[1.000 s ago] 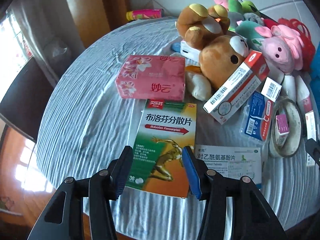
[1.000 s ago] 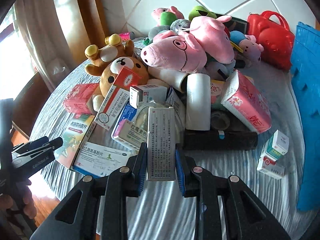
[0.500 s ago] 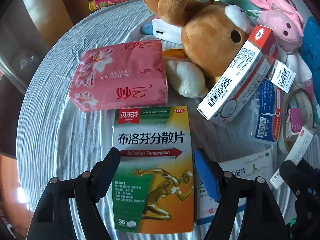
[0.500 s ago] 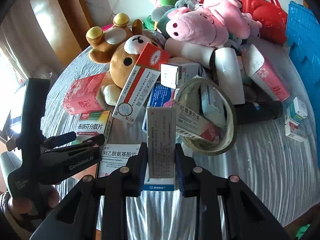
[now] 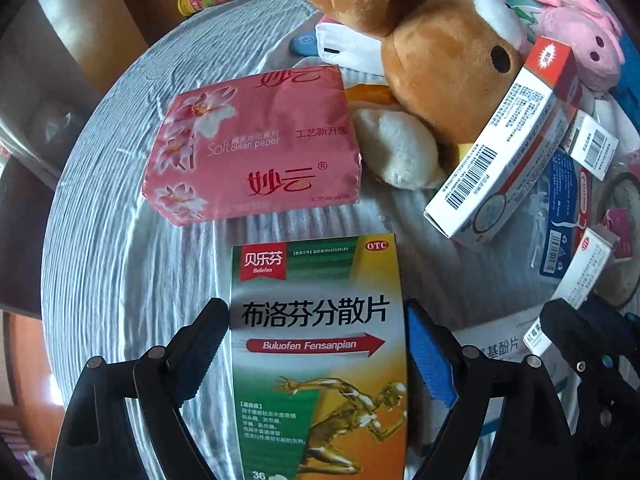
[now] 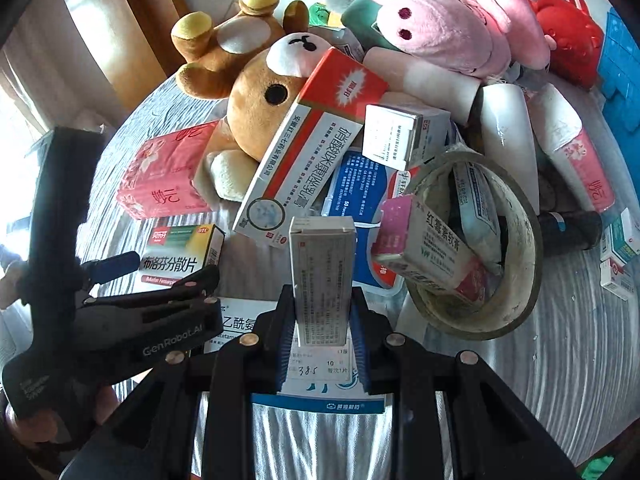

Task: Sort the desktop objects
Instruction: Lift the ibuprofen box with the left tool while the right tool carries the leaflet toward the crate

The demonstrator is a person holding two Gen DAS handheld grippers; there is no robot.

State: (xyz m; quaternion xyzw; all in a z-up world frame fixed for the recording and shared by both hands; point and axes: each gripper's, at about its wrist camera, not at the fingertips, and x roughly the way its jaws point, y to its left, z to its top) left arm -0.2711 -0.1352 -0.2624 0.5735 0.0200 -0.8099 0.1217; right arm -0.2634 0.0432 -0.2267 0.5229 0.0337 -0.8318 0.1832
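left gripper [image 5: 316,344] agape astride ibuprofen box [image 5: 320,360]; right gripper [image 6: 322,332] clamps grey carton [image 6: 322,276], right view only

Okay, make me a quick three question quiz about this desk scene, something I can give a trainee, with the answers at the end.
1. True or false: the right claw is shut on a narrow grey medicine box.
2. The left claw's pads flank which item? A) the pink tissue pack B) the green and orange ibuprofen box C) the brown plush bear
3. Fill in: the pink and white ointment box lies tilted inside the ring of the ______.

Key:
1. True.
2. B; the pads sit on either side of the box, which lies flat on the grey cloth.
3. Tape roll.
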